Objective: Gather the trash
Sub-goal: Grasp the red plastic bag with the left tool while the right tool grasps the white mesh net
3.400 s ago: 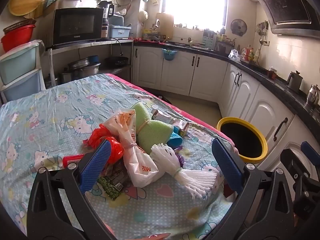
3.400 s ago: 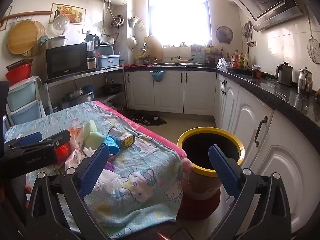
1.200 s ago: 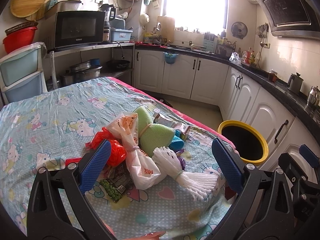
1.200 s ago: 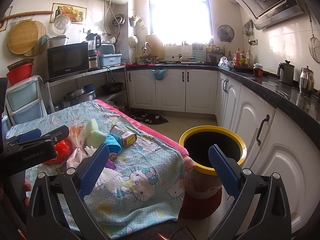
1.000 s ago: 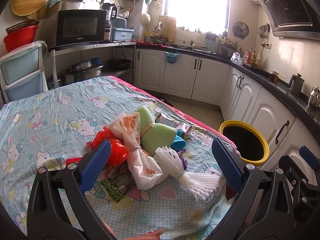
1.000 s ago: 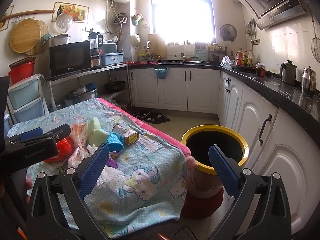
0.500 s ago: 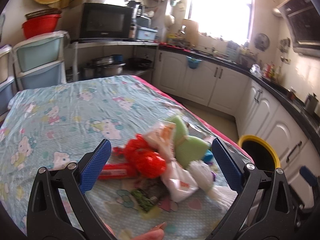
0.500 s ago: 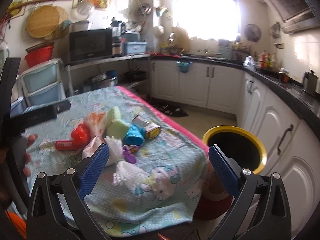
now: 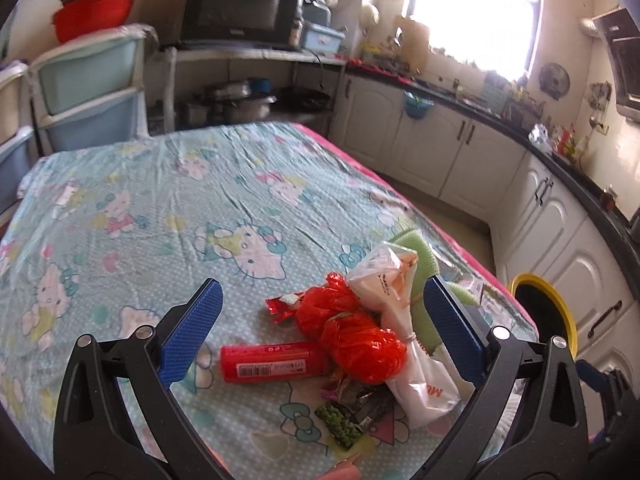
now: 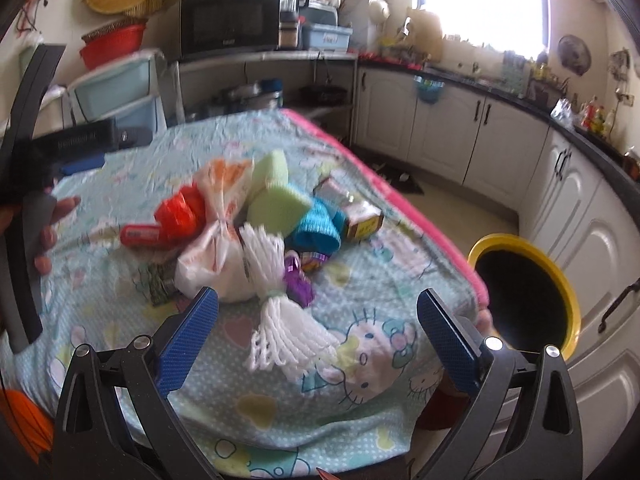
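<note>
A heap of trash lies on the table's near right part. In the left wrist view I see a red tube (image 9: 272, 361), a crumpled red bag (image 9: 352, 340), a tied white bag (image 9: 404, 328) and a green pea wrapper (image 9: 340, 426). My left gripper (image 9: 320, 316) hangs open just above and in front of them. In the right wrist view a white mop head (image 10: 276, 312), a green sponge (image 10: 274, 196), a teal knit piece (image 10: 318, 230) and a small box (image 10: 362, 218) show. My right gripper (image 10: 318, 322) stands open over the mop head. The yellow-rimmed bin (image 10: 524, 288) stands right of the table.
The table wears a blue cartoon-print cloth (image 9: 168, 208) with a pink edge. White cabinets (image 10: 500, 140) and a dark counter run along the right. Plastic drawers (image 9: 88, 92) and a microwave (image 9: 240, 12) stand behind. A person's hand (image 10: 52, 232) holds the left gripper's handle.
Both grippers have swung left and moved in toward the heap of trash, which now looks larger. The bin has slid to the right edge of both views. Both stay open.
</note>
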